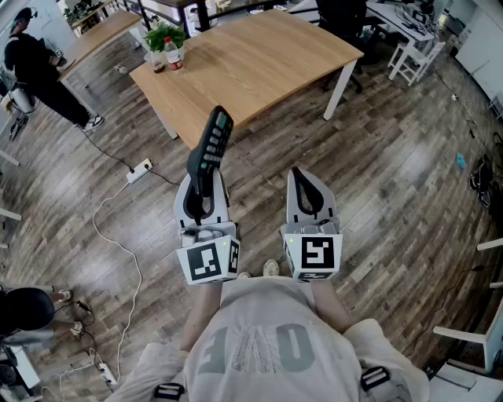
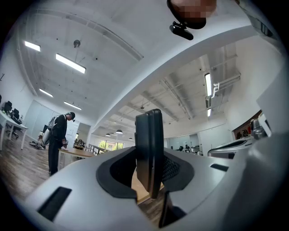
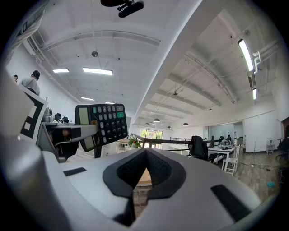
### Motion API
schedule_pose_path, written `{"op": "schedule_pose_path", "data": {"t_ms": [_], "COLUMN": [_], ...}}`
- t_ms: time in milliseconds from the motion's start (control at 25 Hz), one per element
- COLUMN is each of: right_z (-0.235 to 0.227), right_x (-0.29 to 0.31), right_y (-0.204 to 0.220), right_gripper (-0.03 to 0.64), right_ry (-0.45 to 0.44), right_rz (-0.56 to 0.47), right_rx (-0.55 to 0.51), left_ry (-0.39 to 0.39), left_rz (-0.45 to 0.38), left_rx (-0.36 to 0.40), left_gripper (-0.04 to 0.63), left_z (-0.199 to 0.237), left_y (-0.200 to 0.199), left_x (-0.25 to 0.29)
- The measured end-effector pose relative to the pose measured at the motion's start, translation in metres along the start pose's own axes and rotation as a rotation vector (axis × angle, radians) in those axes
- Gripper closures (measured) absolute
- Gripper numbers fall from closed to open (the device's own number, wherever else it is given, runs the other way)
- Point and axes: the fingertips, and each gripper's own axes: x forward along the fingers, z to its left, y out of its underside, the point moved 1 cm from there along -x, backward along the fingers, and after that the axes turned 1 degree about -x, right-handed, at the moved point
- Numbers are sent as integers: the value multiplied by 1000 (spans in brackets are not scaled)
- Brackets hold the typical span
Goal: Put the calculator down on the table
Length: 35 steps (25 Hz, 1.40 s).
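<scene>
A dark calculator (image 1: 213, 143) with a green key stands on edge between the pads of my left gripper (image 1: 203, 166), which is shut on its lower end. It hangs over the wooden floor, just short of the near corner of the light wooden table (image 1: 259, 55). In the left gripper view the calculator (image 2: 149, 149) shows edge-on, clamped in the left gripper (image 2: 149, 182). My right gripper (image 1: 302, 177) is beside it on the right, shut with nothing in it. The right gripper view shows the right gripper (image 3: 145, 158) closed and the calculator's keys (image 3: 102, 126) at the left.
A potted plant and a bottle (image 1: 167, 45) stand at the table's far left corner. A white power strip (image 1: 139, 169) and its cable lie on the floor to the left. A person (image 1: 35, 71) stands at the far left. An office chair (image 1: 344, 20) is behind the table.
</scene>
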Motion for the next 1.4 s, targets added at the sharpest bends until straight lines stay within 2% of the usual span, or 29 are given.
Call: {"op": "schedule_pose_path", "data": {"t_ms": [400,720,960,1160,1400], "right_z": [-7,-33,-48,-65,-91], "right_x": [8,8,14,24,39], "right_y": [6,6,28,32,41], "right_gripper": [598,598,597,597,597], "right_ry": [0,-14,-9,-9,12], "right_rz": [-14,-55,-17,-3,-27], "right_rx": [-5,-31,-10,3,1], "left_ry": [-12,-14,-30,-49,-57], "left_rz": [0,-10,-12,-6,-46], "left_rx": [-3,1,8,1,-6], "left_gripper": [485,485,485,485,485], "left_z": [3,-15,-20,-20,-21], "left_y": [5,5,10,16,20], "left_x": [9,22,25,44,70]}}
